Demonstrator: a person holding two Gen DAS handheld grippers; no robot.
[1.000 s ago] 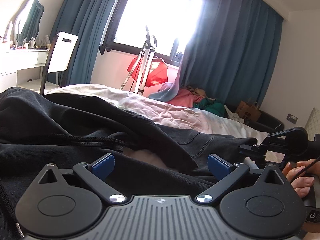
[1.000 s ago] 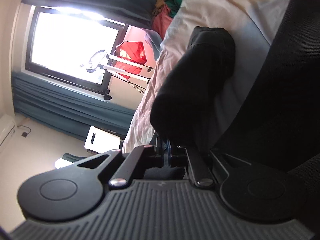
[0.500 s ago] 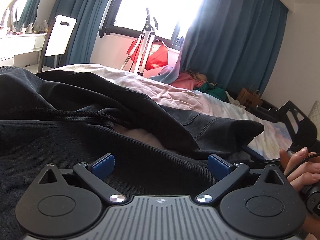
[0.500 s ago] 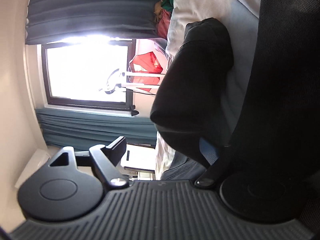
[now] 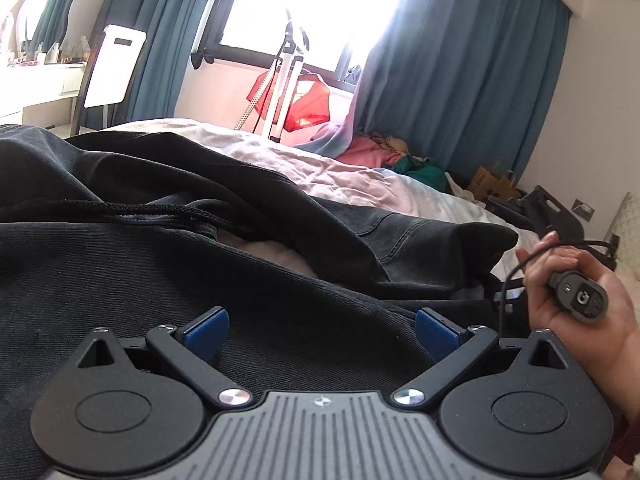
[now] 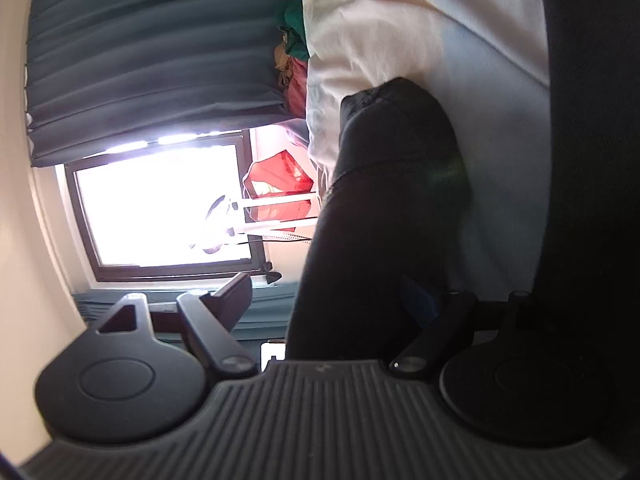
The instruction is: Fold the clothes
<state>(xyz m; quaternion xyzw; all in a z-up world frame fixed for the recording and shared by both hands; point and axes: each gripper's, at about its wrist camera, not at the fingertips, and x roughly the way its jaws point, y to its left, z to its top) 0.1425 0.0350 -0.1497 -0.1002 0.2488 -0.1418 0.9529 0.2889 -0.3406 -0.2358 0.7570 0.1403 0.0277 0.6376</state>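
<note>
While one black garment covers bed, both tools spread apart.

I count one black hoodie spread on one bed, one drawstring on it. Two grippers: left gripper, right gripper. One hand in view, right of the hoodie. Behind the bed: one window, two blue curtains, one white chair, one red garment, one cardboard box.
</note>
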